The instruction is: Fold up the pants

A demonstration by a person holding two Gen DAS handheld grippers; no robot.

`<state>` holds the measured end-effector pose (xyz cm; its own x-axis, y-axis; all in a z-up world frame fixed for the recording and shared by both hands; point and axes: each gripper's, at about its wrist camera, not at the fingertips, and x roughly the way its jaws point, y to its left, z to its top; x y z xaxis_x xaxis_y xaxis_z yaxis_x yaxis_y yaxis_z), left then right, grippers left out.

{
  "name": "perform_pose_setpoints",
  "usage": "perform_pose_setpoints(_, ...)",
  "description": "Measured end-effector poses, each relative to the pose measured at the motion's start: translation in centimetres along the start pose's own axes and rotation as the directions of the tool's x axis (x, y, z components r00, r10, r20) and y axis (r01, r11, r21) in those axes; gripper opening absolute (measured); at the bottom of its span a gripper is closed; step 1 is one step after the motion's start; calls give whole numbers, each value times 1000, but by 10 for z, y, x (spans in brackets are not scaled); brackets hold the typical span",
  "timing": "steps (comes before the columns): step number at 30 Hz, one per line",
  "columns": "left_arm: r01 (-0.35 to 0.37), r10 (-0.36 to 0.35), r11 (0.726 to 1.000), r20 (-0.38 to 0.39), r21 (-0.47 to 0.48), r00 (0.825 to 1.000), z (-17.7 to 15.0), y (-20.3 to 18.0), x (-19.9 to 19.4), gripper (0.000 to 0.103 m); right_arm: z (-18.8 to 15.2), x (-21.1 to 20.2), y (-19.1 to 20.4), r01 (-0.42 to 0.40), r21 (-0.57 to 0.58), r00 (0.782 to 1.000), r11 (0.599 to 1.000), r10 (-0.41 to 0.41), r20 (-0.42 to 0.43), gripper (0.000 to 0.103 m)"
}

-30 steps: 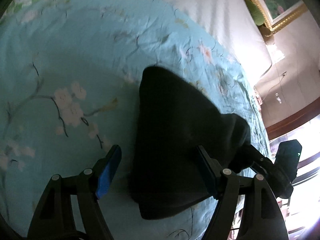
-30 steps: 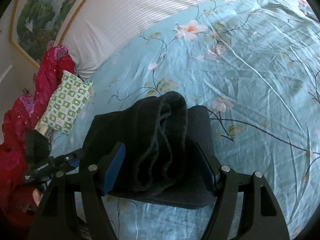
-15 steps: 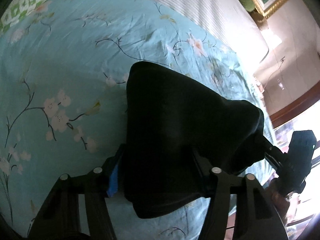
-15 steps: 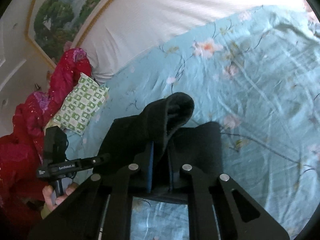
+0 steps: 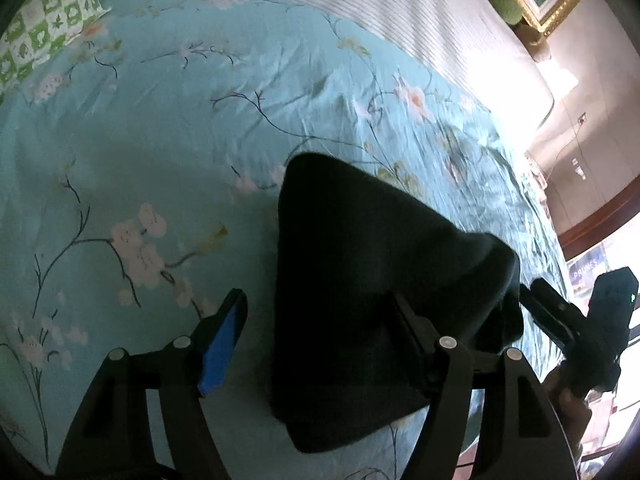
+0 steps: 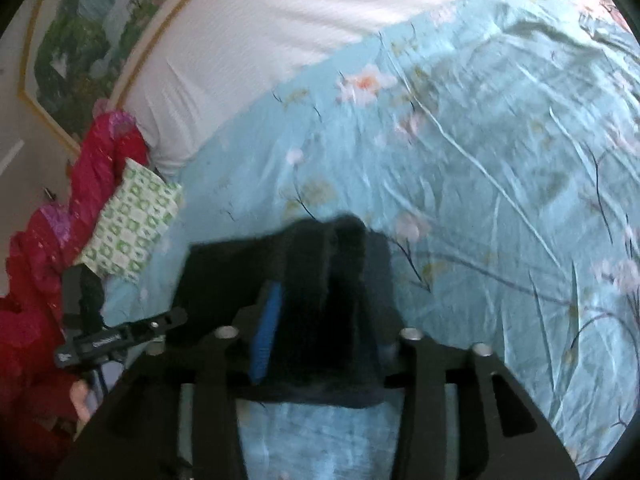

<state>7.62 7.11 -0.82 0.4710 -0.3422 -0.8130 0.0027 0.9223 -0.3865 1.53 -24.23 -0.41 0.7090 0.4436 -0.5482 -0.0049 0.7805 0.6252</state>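
Observation:
The black pants [image 5: 360, 280] lie folded into a compact bundle on the turquoise floral bedspread [image 5: 140, 140]. My left gripper [image 5: 316, 320] is open, its jaws spread around the near left part of the bundle, the blue pad [image 5: 224, 344] clear of the cloth. In the right wrist view the pants [image 6: 320, 280] bunch up between the jaws of my right gripper [image 6: 324, 328], which stands open around the fold. The right gripper also shows at the right edge of the left wrist view [image 5: 560, 320], at the bundle's far corner.
A white striped pillow [image 5: 400, 12] lies across the head of the bed. A green-and-white checked cushion [image 6: 132, 232] and red bedding [image 6: 60, 260] sit at the bed's left side. A framed painting [image 6: 88, 40] hangs behind. The left gripper's handle [image 6: 112, 340] shows in the right wrist view.
Both grippers closed on the pants half a second ago and have since opened. The raised fold has dropped lower onto the bundle.

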Motion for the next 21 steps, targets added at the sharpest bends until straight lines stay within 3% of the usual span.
perform_pose_setpoints(1,0,0,1000,-4,-8,1000,3,0,1,71,2,2,3,7,-7,1000,1000,-7,2,74)
perform_pose_setpoints(8,-16,17,998,12,-62,1000,19,4,10,71,7,30,7,35,-9,999,999,-35,-7,74)
perform_pose_setpoints(12,-45,45,996,1,-82,999,27,10,22,73,5,39,-4,132,-23,991,991,-132,-22,74)
perform_pose_setpoints(17,-81,79,994,-23,-73,997,28,10,37,74,0,49,-12,186,-71,982,980,-188,-23,74)
perform_pose_setpoints(21,-47,46,995,-18,-87,999,23,13,26,74,1,45,-14,158,-52,987,986,-159,-22,74)
